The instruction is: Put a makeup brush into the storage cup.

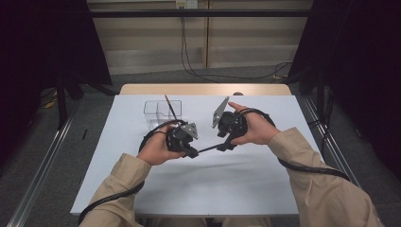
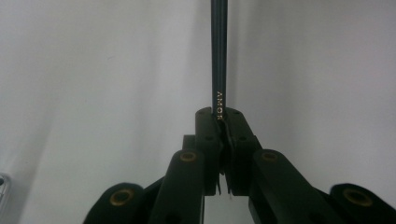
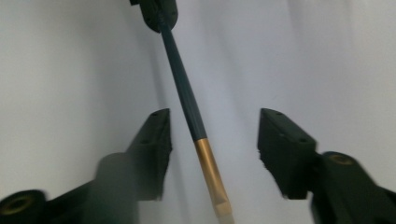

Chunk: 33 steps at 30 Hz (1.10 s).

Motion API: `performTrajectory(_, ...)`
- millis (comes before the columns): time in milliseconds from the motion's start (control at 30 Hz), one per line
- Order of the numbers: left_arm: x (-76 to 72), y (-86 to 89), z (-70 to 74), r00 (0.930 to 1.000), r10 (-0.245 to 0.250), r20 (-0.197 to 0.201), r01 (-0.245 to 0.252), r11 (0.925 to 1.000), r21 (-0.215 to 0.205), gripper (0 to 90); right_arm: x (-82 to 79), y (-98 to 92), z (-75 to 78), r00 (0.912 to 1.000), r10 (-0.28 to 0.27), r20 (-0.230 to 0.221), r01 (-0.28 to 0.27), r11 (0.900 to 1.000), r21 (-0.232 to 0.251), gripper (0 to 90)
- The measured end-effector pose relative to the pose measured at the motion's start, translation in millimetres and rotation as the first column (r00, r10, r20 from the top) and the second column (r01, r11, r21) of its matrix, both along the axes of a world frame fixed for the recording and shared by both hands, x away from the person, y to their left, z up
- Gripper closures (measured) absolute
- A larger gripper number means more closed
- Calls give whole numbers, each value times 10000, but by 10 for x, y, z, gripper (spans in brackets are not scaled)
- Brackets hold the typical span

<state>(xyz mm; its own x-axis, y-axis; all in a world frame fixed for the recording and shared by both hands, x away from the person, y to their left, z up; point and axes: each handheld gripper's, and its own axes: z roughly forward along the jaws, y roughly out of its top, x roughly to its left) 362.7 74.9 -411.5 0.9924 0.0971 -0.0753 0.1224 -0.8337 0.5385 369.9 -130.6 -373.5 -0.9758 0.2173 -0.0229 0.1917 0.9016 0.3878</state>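
A thin paintbrush (image 1: 208, 149) with a dark teal handle (image 3: 184, 86) and a gold ferrule (image 3: 210, 163) spans the gap between my two grippers above the white table (image 1: 265, 179). My left gripper (image 2: 223, 119) is shut on the handle, which runs straight out from its pads (image 2: 219, 56). In the high view that left gripper (image 1: 193, 153) sits left of centre. My right gripper (image 3: 215, 119) stands open, its pads apart on either side of the ferrule end without touching it. It faces the left one from the right (image 1: 224, 144). The left gripper's tip (image 3: 159, 11) appears at the top of the right gripper view.
A clear plastic container (image 1: 163, 112) stands on the table just beyond the left hand, with another thin brush (image 1: 171, 108) leaning in it. Cables trail from both grippers along the sleeves. Dark curtains and metal floor rails flank the table.
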Motion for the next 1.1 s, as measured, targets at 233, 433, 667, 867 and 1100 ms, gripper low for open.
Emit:
performTrajectory(233, -1, 44, -3, 9998, 193, -25, -193, 9997, -163, 861, 48, -103, -5, 9984, -567, 31, 562, 9943, 901, 203)
performTrajectory(433, 0, 73, -7, 9995, 319, -26, -320, 9991, -270, 861, 57, -189, -50, 9953, -945, -197, 964, 9842, 1484, 145)
performTrajectory(667, -3, 108, 10, 9989, 473, -22, -474, 9975, -523, 861, 39, -294, -128, 9905, -1303, -451, 1370, 9657, 2207, 120)
performTrajectory(867, -8, 144, -7, 9979, 653, -12, -653, 9955, -688, 861, 38, -424, -169, 9811, -1804, -703, 1935, 9200, 3407, 118)
performTrajectory(1100, -17, 189, -25, 9969, 785, -26, -784, 9929, -899, 861, 13, -533, -254, 9674, -2349, -951, 2522, 8560, 4513, 114)
